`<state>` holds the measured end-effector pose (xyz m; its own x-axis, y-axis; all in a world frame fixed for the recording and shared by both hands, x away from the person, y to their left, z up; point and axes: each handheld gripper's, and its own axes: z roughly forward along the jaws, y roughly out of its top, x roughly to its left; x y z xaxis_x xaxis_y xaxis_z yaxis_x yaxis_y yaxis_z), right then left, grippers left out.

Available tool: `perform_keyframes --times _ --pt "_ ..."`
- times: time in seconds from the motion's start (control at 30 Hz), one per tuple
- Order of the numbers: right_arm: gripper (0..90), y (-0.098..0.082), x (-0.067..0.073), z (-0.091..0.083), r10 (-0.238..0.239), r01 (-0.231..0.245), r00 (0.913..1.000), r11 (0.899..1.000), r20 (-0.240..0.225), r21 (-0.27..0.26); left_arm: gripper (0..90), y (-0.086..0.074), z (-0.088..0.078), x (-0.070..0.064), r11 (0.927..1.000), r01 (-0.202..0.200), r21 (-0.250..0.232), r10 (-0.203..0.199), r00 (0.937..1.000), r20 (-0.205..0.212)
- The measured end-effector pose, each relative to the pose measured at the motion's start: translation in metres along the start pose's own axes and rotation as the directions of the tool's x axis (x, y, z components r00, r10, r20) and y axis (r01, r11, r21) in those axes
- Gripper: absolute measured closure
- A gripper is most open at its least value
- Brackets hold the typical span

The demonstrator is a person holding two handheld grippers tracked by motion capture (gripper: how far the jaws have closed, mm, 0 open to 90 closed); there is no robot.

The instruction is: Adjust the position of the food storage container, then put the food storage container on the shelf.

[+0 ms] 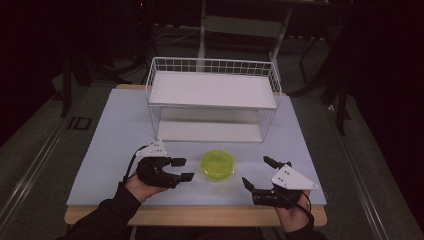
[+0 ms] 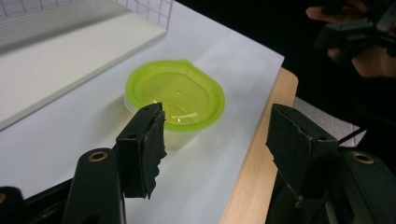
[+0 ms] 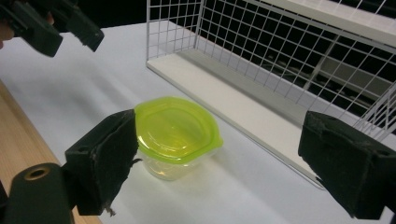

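A small clear tub with a lime-green lid (image 1: 218,165) sits on the white tabletop (image 1: 115,140), toward the near edge and about midway between the left and right edges. Its lid is on. Behind it, toward the far edge, stands a white wire rack (image 1: 212,100) with two shelves; the tub is just in front of the lower shelf and apart from it.

The left hand-held gripper (image 1: 182,169) is held just left of the tub, pointing at it across the tabletop, its jaws apart with nothing between them. In the left gripper view the tub lies beyond the jaw tips, not touched by either.

The right hand-held gripper (image 1: 255,174) is held near the right part of the near edge, to the right of the tub and a little apart from it. Its jaws stand wide apart and hold nothing; in the right gripper view the tub sits ahead of them, nearer the left jaw.
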<state>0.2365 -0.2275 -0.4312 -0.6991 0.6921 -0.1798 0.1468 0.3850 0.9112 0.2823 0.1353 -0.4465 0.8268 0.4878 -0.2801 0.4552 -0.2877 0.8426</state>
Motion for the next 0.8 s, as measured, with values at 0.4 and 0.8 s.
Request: perform_keyframes --times 0.4,0.8 --pt "11.0 0.009 -0.01 0.014 0.106 -0.105 0.9934 0.994 -0.044 0.036 34.7 0.021 0.01 0.009 0.9994 0.03 -0.019 -0.03 0.9995 -0.01" --pt "21.7 0.005 -0.026 0.042 0.238 -0.233 0.9711 0.963 -0.022 0.137 34.6 0.029 0.031 0.027 0.9957 0.092 0.002 -0.092 0.9944 -0.052"
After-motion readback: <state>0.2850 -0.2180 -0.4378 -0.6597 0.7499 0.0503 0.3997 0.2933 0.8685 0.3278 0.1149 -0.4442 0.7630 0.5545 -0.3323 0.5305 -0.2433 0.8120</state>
